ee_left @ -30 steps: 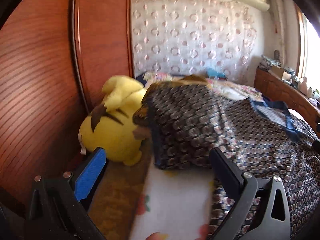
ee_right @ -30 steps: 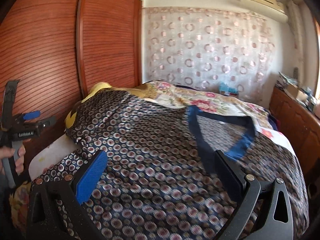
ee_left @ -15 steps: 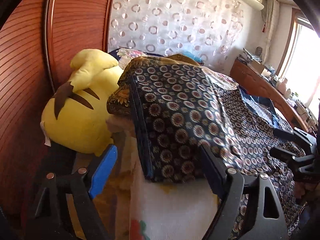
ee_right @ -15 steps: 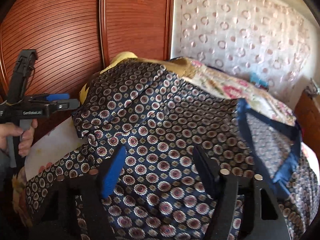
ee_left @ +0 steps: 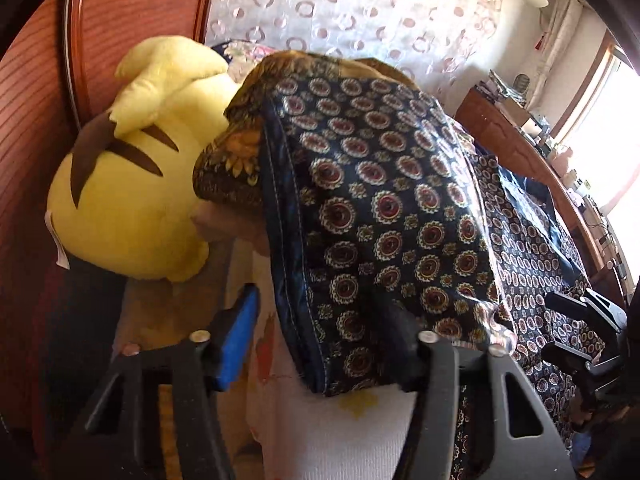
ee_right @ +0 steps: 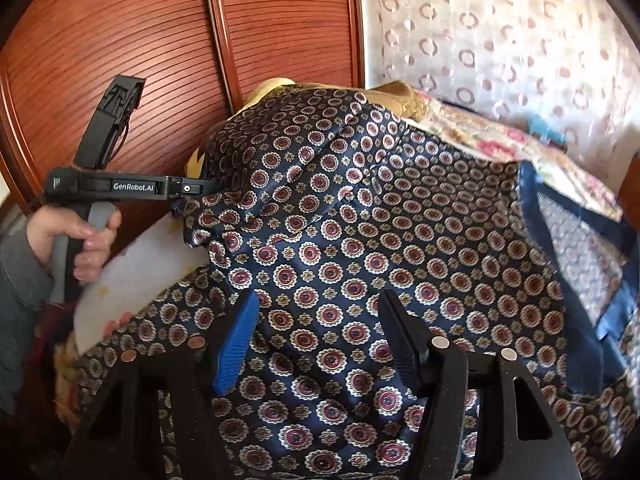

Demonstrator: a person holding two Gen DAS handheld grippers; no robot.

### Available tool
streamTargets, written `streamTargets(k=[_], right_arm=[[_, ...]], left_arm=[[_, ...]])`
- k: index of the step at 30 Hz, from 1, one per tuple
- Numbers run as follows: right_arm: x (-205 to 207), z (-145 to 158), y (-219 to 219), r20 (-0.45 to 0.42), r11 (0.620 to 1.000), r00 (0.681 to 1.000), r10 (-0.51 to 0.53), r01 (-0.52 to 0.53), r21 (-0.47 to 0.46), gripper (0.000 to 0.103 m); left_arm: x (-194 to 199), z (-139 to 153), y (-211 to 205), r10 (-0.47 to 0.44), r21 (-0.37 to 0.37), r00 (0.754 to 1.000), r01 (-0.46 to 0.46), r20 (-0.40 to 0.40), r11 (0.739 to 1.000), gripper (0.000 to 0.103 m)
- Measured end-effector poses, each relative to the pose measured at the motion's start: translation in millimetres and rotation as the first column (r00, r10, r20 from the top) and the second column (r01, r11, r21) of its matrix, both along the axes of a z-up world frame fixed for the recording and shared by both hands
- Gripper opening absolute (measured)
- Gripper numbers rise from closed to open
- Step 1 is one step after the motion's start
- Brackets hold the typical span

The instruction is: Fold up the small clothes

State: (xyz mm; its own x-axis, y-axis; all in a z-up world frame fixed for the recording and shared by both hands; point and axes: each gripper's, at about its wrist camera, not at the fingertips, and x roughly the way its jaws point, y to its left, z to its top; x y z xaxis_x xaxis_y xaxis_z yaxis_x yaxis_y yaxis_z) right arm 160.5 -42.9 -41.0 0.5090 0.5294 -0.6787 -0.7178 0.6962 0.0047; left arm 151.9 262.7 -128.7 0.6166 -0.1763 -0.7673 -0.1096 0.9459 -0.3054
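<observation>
- The patterned garment, dark blue with round medallions, is lying spread over the bed, its hemmed corner hanging at the bed's near left edge over a white sheet.
- The left gripper is pointing down at that corner; its jaws have just been closing and are standing about half apart, the corner lying between them, the blue pad clear of the cloth.
- The right gripper is hovering over the garment's middle near the bed's near edge; its jaws have been narrowing and are gaping partway, and I cannot tell whether the tips are touching cloth.
- A yellow plush toy is sitting between the bed's left edge and the wooden wardrobe.
- A hand is gripping the left gripper's handle.
</observation>
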Motion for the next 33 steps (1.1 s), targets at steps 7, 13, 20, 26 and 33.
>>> streamTargets(k=[7,13,20,26,33], right_arm=[[-9.5,8.2,-13.1,0.022,1.000,1.000,-0.008,0.007,0.028,0.064],[-10.9,6.6,-27.9,0.032,0.999,0.999,-0.033,0.032,0.033,0.064],[-10.4,14.8,-51.6,0.064,0.996,0.995,-0.079,0.077,0.035,0.064],[-8.6,22.1,-68.8,0.095,0.987,0.984,-0.150,0.144,0.065,0.064],[-10.7,24.8,-90.0,0.066,0.983,0.985,-0.158,0.151,0.106,0.064]], left_arm=[[-6.4,12.2,-11.4,-0.032,0.114,0.999,0.030,0.012,0.993,0.018],[-19.2,43.2,-30.5,-0.047,0.234,0.997,0.030,0.065,0.972,0.003],[-24.1,108.3,-77.1,-0.137,0.255,0.965,0.078,0.222,0.964,0.003],[-21.2,136.6,-143.7,-0.280,0.278,0.923,0.205,0.265,0.938,0.003],[-40.6,136.3,-173.5,-0.337,0.262,0.900,0.267,0.275,0.927,0.013]])
